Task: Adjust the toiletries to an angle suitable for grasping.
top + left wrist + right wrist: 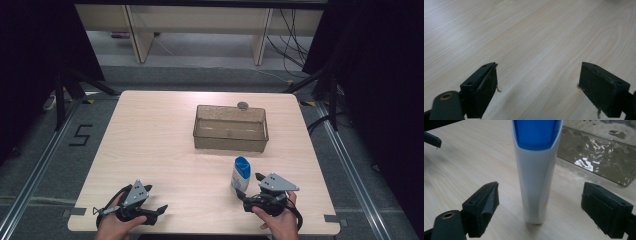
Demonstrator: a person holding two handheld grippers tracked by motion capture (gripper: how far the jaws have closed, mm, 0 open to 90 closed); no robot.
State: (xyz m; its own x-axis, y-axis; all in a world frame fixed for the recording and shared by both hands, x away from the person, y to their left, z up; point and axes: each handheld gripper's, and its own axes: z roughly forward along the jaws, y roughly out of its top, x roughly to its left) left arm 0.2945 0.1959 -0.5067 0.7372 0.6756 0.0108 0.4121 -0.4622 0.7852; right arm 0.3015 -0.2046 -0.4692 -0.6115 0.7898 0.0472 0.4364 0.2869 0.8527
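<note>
A lab — black curtains point(30, 60), floor rails point(357, 175), loose cables point(292, 45).

Table point(150, 145) pale matt wood laminate; bottle point(535, 177) smooth white plastic, glossy blue cap; bin point(230, 129) clear rippled plastic

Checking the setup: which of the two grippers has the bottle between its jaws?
The right gripper: the white bottle stands between its open jaws. The left gripper faces bare table.

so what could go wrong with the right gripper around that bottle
The bottle stands upright on a narrow base between the open jaws of the right gripper, touching neither. If one jaw reaches it first, it may tip over. The bin sits close behind, so a forward push could knock the bottle against its wall.
</note>
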